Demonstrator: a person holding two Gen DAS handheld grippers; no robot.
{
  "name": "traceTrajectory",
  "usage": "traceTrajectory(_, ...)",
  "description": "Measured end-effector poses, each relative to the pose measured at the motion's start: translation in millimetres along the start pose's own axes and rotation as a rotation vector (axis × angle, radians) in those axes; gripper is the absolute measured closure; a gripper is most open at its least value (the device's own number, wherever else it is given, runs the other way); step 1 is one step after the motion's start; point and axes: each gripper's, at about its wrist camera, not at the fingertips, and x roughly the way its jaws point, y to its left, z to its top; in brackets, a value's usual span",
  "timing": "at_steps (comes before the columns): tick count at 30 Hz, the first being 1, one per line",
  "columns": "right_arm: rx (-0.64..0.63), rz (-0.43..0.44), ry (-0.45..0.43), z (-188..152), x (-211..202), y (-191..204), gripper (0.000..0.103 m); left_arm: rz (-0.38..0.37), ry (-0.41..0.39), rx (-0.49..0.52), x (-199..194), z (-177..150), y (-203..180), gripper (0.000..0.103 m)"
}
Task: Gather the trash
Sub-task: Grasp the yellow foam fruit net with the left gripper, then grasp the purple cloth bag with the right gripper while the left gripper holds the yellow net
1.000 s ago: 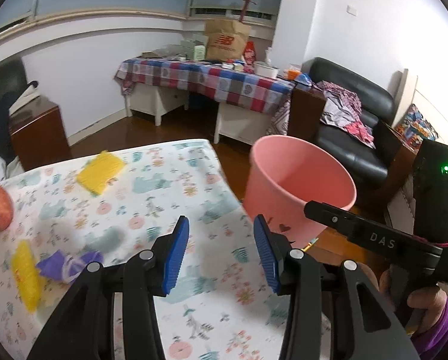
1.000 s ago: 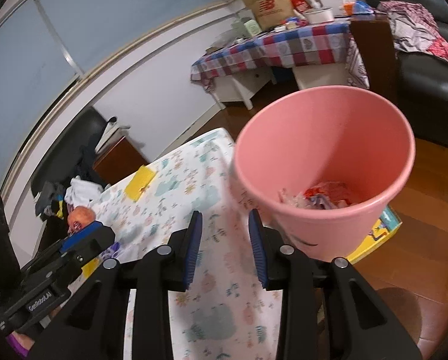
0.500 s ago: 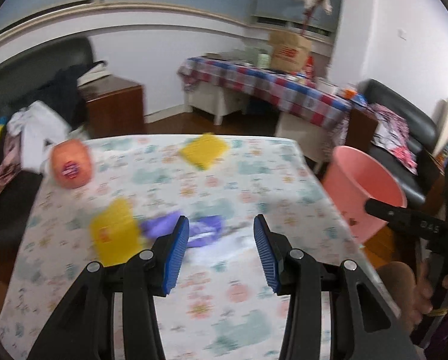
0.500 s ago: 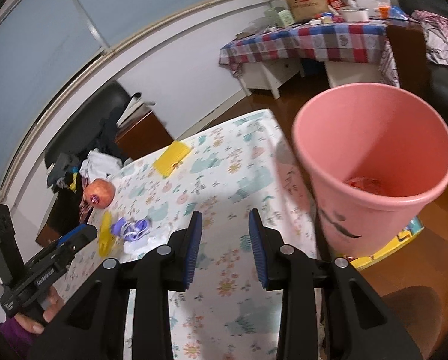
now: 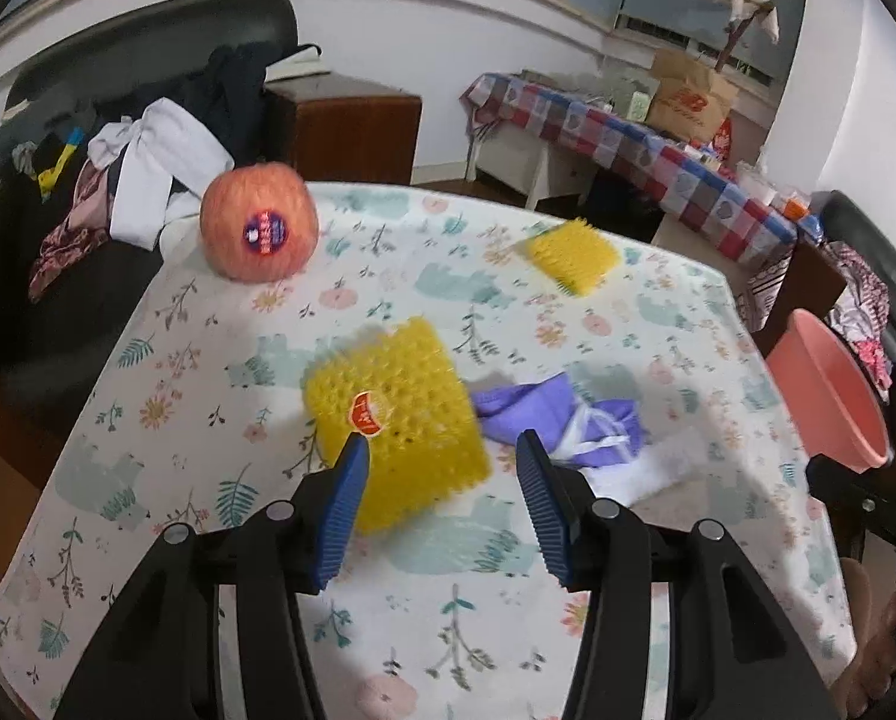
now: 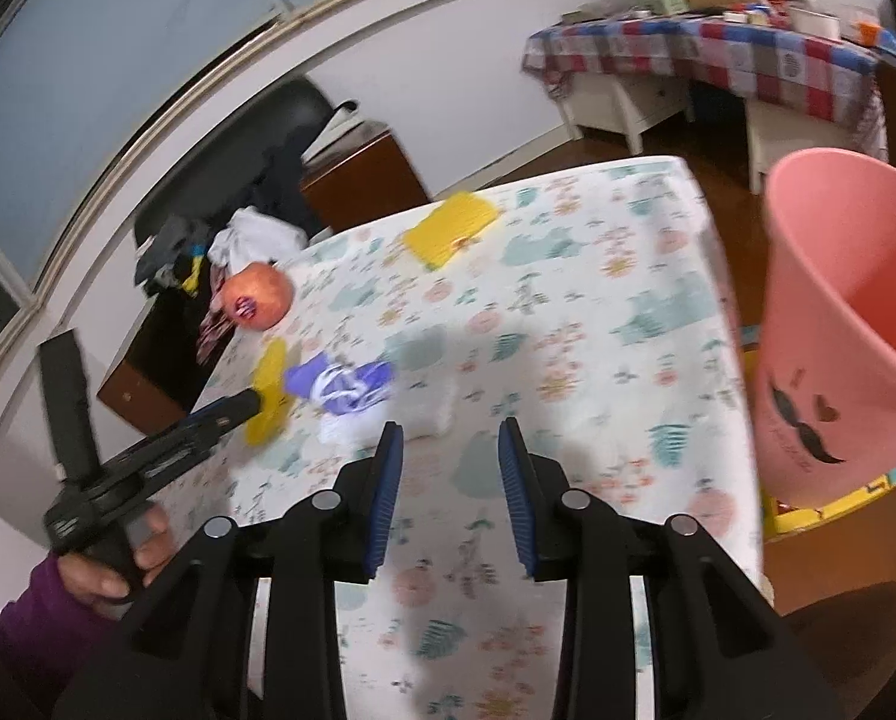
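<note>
In the left wrist view, the left gripper [image 5: 442, 501] has just been opening, its fingers wide and empty, the yellow net [image 5: 395, 408] at frame centre partly between them; straddle it squarely before closing. In the right wrist view, the right gripper [image 6: 448, 495] hangs narrow and empty at lower centre, the bin [image 6: 838, 336] at right edge beside the surface [image 6: 598, 324]; keep it clear.
</note>
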Motion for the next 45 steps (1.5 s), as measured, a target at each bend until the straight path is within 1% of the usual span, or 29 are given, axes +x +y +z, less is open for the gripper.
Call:
traceTrajectory(1,-0.01,0.006,0.007,0,3,4,0.059,0.008,0.006,0.003,4,0,1,0.053)
traceTrajectory(2,-0.016,0.01,0.01,-1,6,7,0.055,0.015,0.011,0.005,8,0,1,0.053)
traceTrajectory(3,-0.019,0.012,0.014,-1,9,10,0.055,0.023,0.025,0.004,12,-1,2,0.053)
traceTrajectory(5,-0.022,0.016,0.033,-2,16,13,0.055,0.008,0.052,-0.011,18,-1,5,0.053)
traceTrajectory(10,-0.02,0.036,0.064,4,32,21,0.055,-0.026,0.056,-0.038,19,-1,11,0.055)
traceTrajectory(12,-0.039,0.043,0.073,8,39,30,0.055,-0.028,0.057,-0.048,19,-1,12,0.061)
traceTrajectory(14,-0.066,0.047,0.08,10,45,38,0.055,-0.031,0.058,-0.063,20,-2,15,0.074)
traceTrajectory(15,-0.086,0.048,0.086,10,49,44,0.055,-0.032,0.059,-0.07,20,-2,16,0.077)
traceTrajectory(17,-0.117,0.047,0.097,11,55,52,0.055,-0.036,0.059,-0.094,20,-3,21,0.087)
traceTrajectory(20,-0.143,0.042,0.114,8,64,60,0.055,-0.044,0.056,-0.113,19,-4,24,0.092)
traceTrajectory(25,-0.163,0.01,0.112,7,66,59,0.055,-0.06,0.056,-0.123,19,-5,26,0.094)
traceTrajectory(29,-0.15,0.01,0.108,12,68,58,0.055,-0.074,0.062,-0.125,21,-5,26,0.094)
traceTrajectory(34,-0.24,0.003,0.105,17,78,79,0.055,-0.09,0.062,-0.142,22,-5,28,0.094)
traceTrajectory(38,-0.311,-0.012,0.104,22,89,92,0.055,-0.087,0.062,-0.139,22,-5,29,0.094)
traceTrajectory(41,-0.347,-0.035,0.108,23,99,97,0.055,-0.08,0.064,-0.132,22,-5,28,0.094)
traceTrajectory(45,-0.362,-0.055,0.128,22,113,95,0.055,-0.082,0.064,-0.133,22,-6,28,0.094)
